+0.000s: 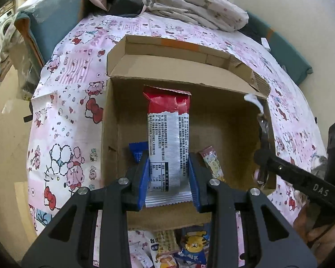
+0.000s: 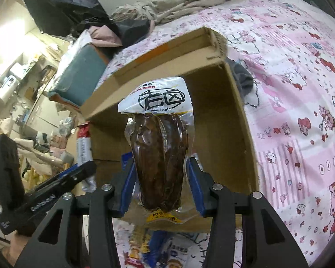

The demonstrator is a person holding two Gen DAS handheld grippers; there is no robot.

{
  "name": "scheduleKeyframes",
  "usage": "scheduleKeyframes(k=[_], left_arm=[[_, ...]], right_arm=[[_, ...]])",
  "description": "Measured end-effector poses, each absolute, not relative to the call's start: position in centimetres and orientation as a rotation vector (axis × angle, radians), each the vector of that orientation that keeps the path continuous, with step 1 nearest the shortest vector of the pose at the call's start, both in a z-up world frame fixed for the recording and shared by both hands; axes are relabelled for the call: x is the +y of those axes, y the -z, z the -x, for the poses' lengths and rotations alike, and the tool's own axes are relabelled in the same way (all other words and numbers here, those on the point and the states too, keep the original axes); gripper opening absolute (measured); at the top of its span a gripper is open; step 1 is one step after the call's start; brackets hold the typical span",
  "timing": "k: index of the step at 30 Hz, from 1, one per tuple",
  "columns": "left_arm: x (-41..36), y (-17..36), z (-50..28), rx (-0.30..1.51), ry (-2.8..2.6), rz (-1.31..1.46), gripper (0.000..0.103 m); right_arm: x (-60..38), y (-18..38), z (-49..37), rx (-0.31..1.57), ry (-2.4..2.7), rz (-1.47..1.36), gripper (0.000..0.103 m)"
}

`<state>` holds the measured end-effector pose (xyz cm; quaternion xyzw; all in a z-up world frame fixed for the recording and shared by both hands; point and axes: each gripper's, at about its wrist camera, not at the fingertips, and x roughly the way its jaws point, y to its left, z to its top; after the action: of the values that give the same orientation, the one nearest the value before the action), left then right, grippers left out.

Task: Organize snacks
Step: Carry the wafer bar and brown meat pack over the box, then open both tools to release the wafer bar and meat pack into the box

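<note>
My left gripper (image 1: 168, 156) is shut on a red-and-white snack packet (image 1: 167, 134) and holds it over the open cardboard box (image 1: 109, 120). A blue packet (image 1: 137, 151) and a small pink-edged packet (image 1: 213, 165) lie in the box. My right gripper (image 2: 162, 165) is shut on a clear vacuum pack of dark braised food (image 2: 159, 154) with a white label, held above the same box (image 2: 236, 116). The right gripper also shows in the left wrist view at the box's right wall (image 1: 262, 156). The left gripper with its packet shows in the right wrist view (image 2: 82, 167).
The box sits on a bed with a pink cartoon sheet (image 1: 62, 111). Several loose snack packets (image 1: 178, 250) lie on the sheet in front of the box. Bundled bedding (image 1: 196, 2) lies behind it. A teal cushion (image 1: 53, 22) stands at the far left.
</note>
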<state>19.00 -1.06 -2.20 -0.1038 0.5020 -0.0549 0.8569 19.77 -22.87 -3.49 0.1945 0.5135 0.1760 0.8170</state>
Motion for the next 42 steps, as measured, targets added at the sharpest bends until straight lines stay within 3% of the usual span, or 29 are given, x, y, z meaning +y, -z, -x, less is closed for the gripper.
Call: scheduleKeyframes(k=[24, 26, 30, 31, 42], left_arm=[[-2.1, 3.6, -19.4, 1.063, 0.112, 0.128, 0.029], [-2.1, 3.4, -19.2, 1.056, 0.122, 0.136, 0.035], [-2.0, 3.0, -19.0, 1.042, 0.1, 0.142, 0.073], [-2.0, 2.9, -18.9, 1.035, 0.096, 0.139, 0.079], [-1.8, 2.7, -18.8, 1.032, 0.086, 0.147, 0.08]], right_arm=[[-22.2, 5.4, -21.0, 1.156, -0.336, -0.402, 0.053], [-22.2, 5.1, -21.0, 1.145, -0.344, -0.404, 0.054], [-22.2, 4.9, -21.0, 1.141, -0.344, -0.411, 0.068], [-22.1, 4.9, -21.0, 1.14, -0.343, -0.409, 0.069], [-22.1, 4.7, -21.1, 1.144, -0.347, -0.405, 0.073]])
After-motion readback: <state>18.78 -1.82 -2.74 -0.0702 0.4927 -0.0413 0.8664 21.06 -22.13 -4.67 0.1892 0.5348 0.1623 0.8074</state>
